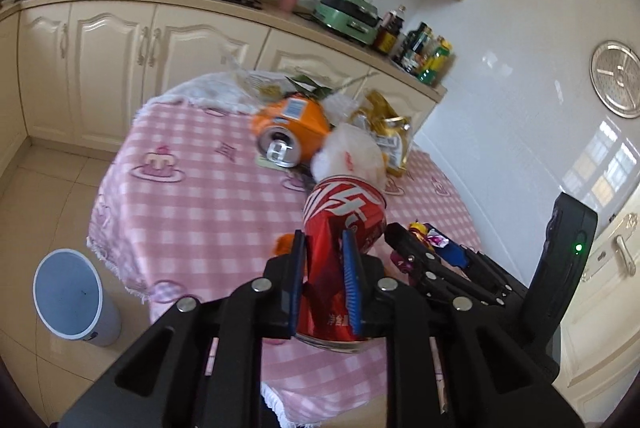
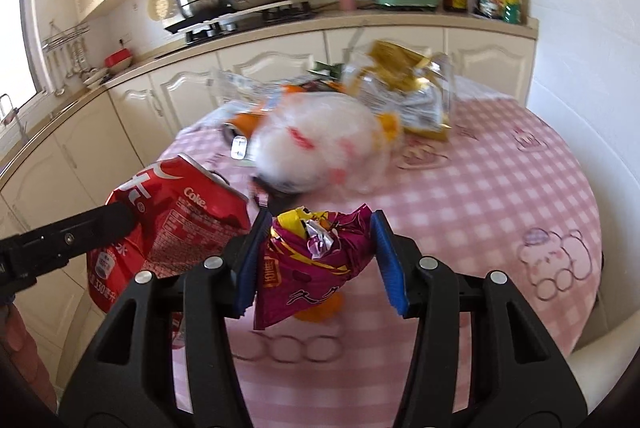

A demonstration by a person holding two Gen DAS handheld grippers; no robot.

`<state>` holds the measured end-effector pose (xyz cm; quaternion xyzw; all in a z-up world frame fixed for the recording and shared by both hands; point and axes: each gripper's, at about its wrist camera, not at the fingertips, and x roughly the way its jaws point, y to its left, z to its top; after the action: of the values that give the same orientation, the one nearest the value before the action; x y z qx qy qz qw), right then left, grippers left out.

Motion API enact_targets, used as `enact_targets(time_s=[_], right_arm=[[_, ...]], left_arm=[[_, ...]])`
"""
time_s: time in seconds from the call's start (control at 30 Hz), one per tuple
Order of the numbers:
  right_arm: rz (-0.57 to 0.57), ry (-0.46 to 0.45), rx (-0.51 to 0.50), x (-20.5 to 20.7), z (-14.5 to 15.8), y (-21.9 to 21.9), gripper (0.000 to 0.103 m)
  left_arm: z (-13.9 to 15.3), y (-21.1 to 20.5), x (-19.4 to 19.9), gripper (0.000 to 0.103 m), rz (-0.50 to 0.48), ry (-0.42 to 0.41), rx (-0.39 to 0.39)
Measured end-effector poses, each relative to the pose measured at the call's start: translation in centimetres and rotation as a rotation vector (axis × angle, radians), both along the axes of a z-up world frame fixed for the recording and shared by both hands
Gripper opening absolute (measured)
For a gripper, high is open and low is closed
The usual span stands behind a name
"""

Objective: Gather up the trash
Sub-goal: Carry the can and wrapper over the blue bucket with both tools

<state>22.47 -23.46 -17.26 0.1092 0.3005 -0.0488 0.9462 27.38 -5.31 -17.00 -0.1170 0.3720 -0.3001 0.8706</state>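
Now left hand-held gripper (image 1: 326, 252) clamps crushed can (image 1: 340, 228), right hand-held gripper (image 2: 320, 240) pinches wrapper (image 2: 308, 256), both over bench (image 1: 192, 187). Wrapper prob. loosely caught; could slip before bin (image 1: 68, 294).

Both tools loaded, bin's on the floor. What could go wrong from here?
1. The left tool pinches a dented red can by its crushed side; the can could twist or slip on the way to the bin.
2. The right tool holds the purple wrapper with a loose tail below the pads; it may slide out.
3. The bin stands off to the left, past the table edge; a drop from here could miss it.
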Motion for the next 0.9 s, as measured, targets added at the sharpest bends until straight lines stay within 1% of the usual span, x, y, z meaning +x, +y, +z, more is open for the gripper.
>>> enact_targets(time_s=[0.2, 0.27, 0.4, 0.47, 0.53, 0.57, 0.6, 0.67, 0.7, 0.73, 0.77, 0.8, 0.83, 0.87, 0.9], right_arm=[[0.083, -0.006, -0.01, 1.4, 0.7, 4.2, 0.05], [0.138, -0.018, -0.012, 2.3, 1.3, 6.6, 0.05], [0.259, -0.038, -0.008, 4.2, 2.0, 12.0, 0.05], [0.35, -0.036, -0.004, 5.9, 1.9, 16.1, 0.05], [0.427, -0.032, -0.001, 7.4, 1.4, 20.0, 0.05], [0.471, -0.023, -0.005, 8.4, 0.9, 22.3, 0.05], [0.501, -0.014, -0.006, 9.1, 0.4, 23.9, 0.05], [0.582, 0.033, -0.007, 11.6, -2.3, 28.4, 0.05], [0.601, 0.055, -0.006, 12.5, -3.5, 29.8, 0.05], [0.629, 0.104, 0.002, 14.3, -5.7, 31.7, 0.05], [0.65, 0.151, 0.011, 15.8, -7.9, 33.2, 0.05], [0.664, 0.204, 0.02, 17.4, -10.4, 34.6, 0.05], [0.672, 0.243, 0.032, 18.5, -12.2, 35.6, 0.05], [0.679, 0.302, 0.044, 20.0, -14.8, 36.8, 0.05], [0.68, 0.339, 0.05, 20.8, -16.5, 37.4, 0.05]], left_arm=[[-0.2, 5.1, 0.0, 0.017, 0.082, -0.007, -0.06], [0.0, 7.1, -0.2, 0.017, 0.118, -0.022, -0.069], [0.5, 13.6, -0.8, 0.017, 0.251, -0.064, -0.061], [0.1, 16.8, -0.8, 0.017, 0.325, -0.068, -0.044], [-1.0, 20.7, -0.5, 0.017, 0.42, -0.057, -0.009], [-1.5, 21.9, -0.3, 0.017, 0.448, -0.046, 0.0], [-2.6, 24.0, 0.3, 0.017, 0.491, -0.02, 0.008], [-4.8, 26.7, 1.5, 0.017, 0.541, 0.02, 0.021], [-6.6, 28.3, 2.4, 0.017, 0.573, 0.055, 0.03], [-8.3, 29.7, 3.4, 0.017, 0.596, 0.091, 0.037], [-10.7, 31.2, 4.7, 0.017, 0.618, 0.141, 0.041], [-12.4, 32.1, 5.5, 0.017, 0.632, 0.169, 0.047], [-14.8, 33.1, 6.7, 0.017, 0.649, 0.211, 0.06], [-17.3, 34.1, 8.0, 0.017, 0.662, 0.257, 0.07], [-19.1, 34.8, 9.0, 0.017, 0.67, 0.289, 0.069]])
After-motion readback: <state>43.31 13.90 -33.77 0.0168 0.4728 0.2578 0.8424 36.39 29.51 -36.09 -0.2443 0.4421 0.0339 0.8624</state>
